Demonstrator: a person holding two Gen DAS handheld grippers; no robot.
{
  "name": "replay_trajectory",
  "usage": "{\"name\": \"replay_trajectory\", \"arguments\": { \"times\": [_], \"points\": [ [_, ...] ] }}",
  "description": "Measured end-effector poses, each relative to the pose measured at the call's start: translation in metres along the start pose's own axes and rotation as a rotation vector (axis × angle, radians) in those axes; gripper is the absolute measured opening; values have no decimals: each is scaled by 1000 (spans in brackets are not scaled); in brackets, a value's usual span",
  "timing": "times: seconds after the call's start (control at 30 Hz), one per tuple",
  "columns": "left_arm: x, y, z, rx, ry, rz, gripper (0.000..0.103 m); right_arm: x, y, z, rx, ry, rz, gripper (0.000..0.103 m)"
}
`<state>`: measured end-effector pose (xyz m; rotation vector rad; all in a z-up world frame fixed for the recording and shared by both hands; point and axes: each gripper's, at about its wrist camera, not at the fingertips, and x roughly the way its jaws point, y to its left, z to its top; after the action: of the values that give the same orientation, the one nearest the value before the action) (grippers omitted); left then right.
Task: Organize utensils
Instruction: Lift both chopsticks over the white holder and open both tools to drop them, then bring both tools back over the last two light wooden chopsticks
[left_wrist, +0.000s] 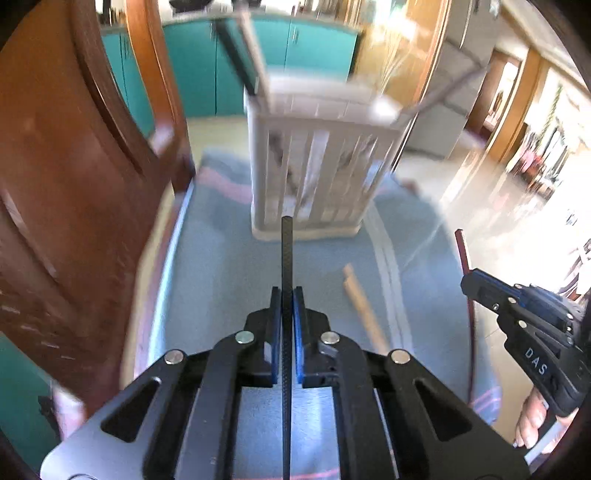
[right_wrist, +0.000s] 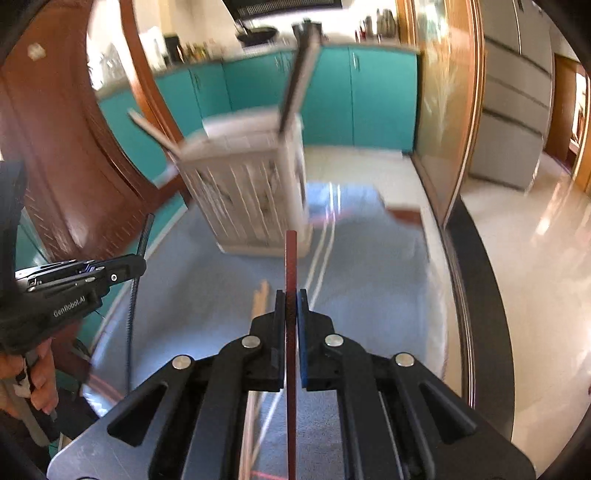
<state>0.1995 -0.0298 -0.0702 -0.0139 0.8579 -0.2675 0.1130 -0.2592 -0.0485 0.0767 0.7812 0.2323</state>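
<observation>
My left gripper (left_wrist: 287, 295) is shut on a black chopstick (left_wrist: 286, 254) that points toward a white slatted utensil holder (left_wrist: 317, 173) on a blue cloth. My right gripper (right_wrist: 291, 297) is shut on a dark red chopstick (right_wrist: 290, 258), its tip near the base of the utensil holder (right_wrist: 251, 195). Each gripper shows in the other's view: the right gripper (left_wrist: 466, 281) with the red chopstick (left_wrist: 462, 251) at the right, the left gripper (right_wrist: 142, 264) with the black chopstick (right_wrist: 144, 232) at the left. Utensils stick up out of the holder. Light wooden chopsticks (left_wrist: 364, 310) lie on the cloth.
A blue cloth (left_wrist: 221, 280) covers the table. A brown wooden chair back (left_wrist: 74, 184) stands close on the left. Teal cabinets (right_wrist: 369, 96) line the far wall. The table's right edge (right_wrist: 476, 280) drops to a shiny floor. A person's hand (right_wrist: 40, 376) holds the left gripper.
</observation>
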Motion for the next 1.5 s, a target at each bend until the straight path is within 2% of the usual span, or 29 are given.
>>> {"name": "replay_trajectory", "arguments": {
  "times": [0.17, 0.27, 0.37, 0.5, 0.57, 0.67, 0.73, 0.83, 0.97, 1.2, 1.27, 1.33, 1.43, 1.5],
  "points": [
    [-66, -2, 22, 5, -143, -55, 7, -54, 6, 28, -26, -132, 43, 7],
    [-90, 2, 41, 16, -203, -73, 7, -78, 9, 52, -39, -210, 78, 7],
    [-113, 0, 69, 18, -267, -94, 7, -98, 11, 83, -46, -296, 102, 7],
    [-143, 1, 121, -18, -381, -99, 7, -111, 16, 129, -35, -396, 93, 7],
    [-149, 1, 138, -43, -422, -85, 7, -112, 18, 148, -19, -437, 86, 7],
    [-152, 0, 163, -82, -524, -18, 7, -104, 18, 171, 16, -488, 55, 7],
    [-143, 0, 169, -103, -549, 11, 7, -95, 21, 176, 19, -519, 17, 7],
    [-117, 0, 167, -114, -521, 45, 7, -68, 22, 170, 11, -500, -10, 7],
    [-71, 1, 153, -105, -434, 75, 7, -35, 22, 150, -4, -432, -19, 7],
    [-50, 2, 135, -83, -373, 65, 7, -19, 19, 119, 0, -364, -4, 7],
    [-51, 0, 131, -69, -379, 65, 7, -24, 21, 110, -13, -363, -11, 12],
    [-56, -2, 123, -55, -382, 48, 20, -39, 21, 96, -24, -388, -23, 30],
    [-69, -2, 100, -48, -379, -10, 24, -65, 17, 68, -16, -444, 5, 38],
    [-78, -2, 77, -43, -379, -51, 29, -73, 11, 45, 5, -453, 21, 39]
  ]
}}
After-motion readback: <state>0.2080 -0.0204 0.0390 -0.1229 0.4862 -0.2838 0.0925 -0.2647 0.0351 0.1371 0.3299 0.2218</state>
